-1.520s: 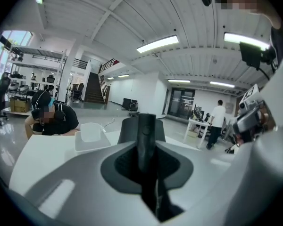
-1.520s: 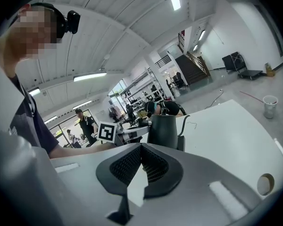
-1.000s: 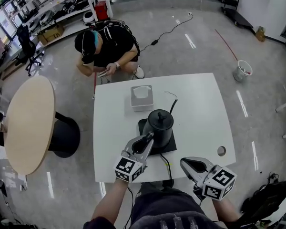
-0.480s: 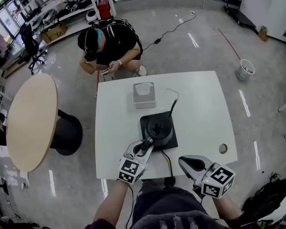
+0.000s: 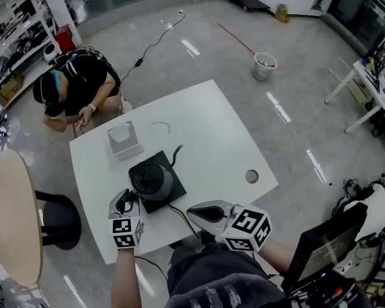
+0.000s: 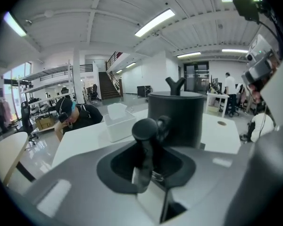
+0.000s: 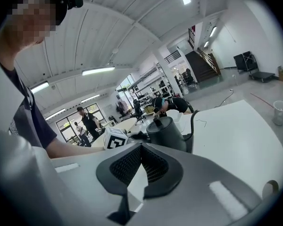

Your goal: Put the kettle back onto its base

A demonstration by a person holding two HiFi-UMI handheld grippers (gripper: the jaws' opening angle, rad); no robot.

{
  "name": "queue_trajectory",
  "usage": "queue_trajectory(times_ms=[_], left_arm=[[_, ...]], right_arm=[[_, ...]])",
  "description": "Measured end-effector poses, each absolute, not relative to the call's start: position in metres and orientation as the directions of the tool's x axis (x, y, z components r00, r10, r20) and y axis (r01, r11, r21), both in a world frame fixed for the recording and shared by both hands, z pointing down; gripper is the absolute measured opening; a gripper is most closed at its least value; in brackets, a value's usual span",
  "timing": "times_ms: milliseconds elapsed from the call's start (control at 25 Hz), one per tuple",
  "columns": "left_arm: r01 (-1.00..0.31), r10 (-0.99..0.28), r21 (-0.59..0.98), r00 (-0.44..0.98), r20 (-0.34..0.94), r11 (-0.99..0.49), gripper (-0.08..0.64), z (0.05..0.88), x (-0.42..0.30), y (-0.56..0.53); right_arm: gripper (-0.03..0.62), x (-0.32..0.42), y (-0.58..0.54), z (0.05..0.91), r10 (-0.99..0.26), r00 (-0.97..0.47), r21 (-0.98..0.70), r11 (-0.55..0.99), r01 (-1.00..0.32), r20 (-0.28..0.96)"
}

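A black kettle (image 5: 151, 179) is seen seated on its square black base (image 5: 166, 158) on the white table (image 5: 212, 133), with a white box (image 5: 124, 140) set just behind. The left gripper (image 5: 124, 199) is held at the kettle's handle, and the right gripper (image 5: 197, 212) is held apart, over the table's near edge.

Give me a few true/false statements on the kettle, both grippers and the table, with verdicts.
1. The left gripper is shut on the handle of the kettle. True.
2. The right gripper holds the white box. False: it holds nothing; the box stands on the table beyond the kettle.
3. The kettle lies on its side. False: it is upright over its black base.
4. A round hole shows in the tabletop to the kettle's right. True.
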State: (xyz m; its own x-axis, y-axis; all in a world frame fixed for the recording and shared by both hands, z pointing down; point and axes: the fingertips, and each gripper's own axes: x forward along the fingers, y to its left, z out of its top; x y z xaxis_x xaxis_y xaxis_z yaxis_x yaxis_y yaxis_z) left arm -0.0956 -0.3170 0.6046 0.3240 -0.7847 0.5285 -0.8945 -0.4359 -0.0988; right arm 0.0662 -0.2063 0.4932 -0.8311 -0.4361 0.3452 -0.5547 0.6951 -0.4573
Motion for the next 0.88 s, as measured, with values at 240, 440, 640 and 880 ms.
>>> queue_trajectory(times_ms=[240, 440, 640, 880], left_arm=[[-0.9, -0.769, -0.092, 0.308, 0.56, -0.427, 0.089, 0.615, -0.09, -0.335], [-0.9, -0.747, -0.055, 0.324, 0.58, -0.433, 0.091, 0.602, -0.079, -0.331], [-0.934, -0.748, 0.043, 0.311, 0.586, -0.355, 0.249, 0.605, -0.102, -0.328], [-0.939, -0.757, 0.01, 0.283, 0.588, -0.344, 0.331, 0.604, -0.138, -0.307]], right_arm=[[0.0, 0.082, -0.202, 0.49, -0.463, -0.819, -0.459, 0.679, -0.573, 0.339], [0.0, 0.09, -0.193, 0.47, -0.478, -0.812, -0.472, 0.661, -0.584, 0.334], [0.0, 0.074, -0.199, 0.477, -0.441, -0.842, -0.477, 0.694, -0.539, 0.31], [0.0, 0.052, -0.209, 0.488, -0.4, -0.875, -0.451, 0.75, -0.484, 0.275]])
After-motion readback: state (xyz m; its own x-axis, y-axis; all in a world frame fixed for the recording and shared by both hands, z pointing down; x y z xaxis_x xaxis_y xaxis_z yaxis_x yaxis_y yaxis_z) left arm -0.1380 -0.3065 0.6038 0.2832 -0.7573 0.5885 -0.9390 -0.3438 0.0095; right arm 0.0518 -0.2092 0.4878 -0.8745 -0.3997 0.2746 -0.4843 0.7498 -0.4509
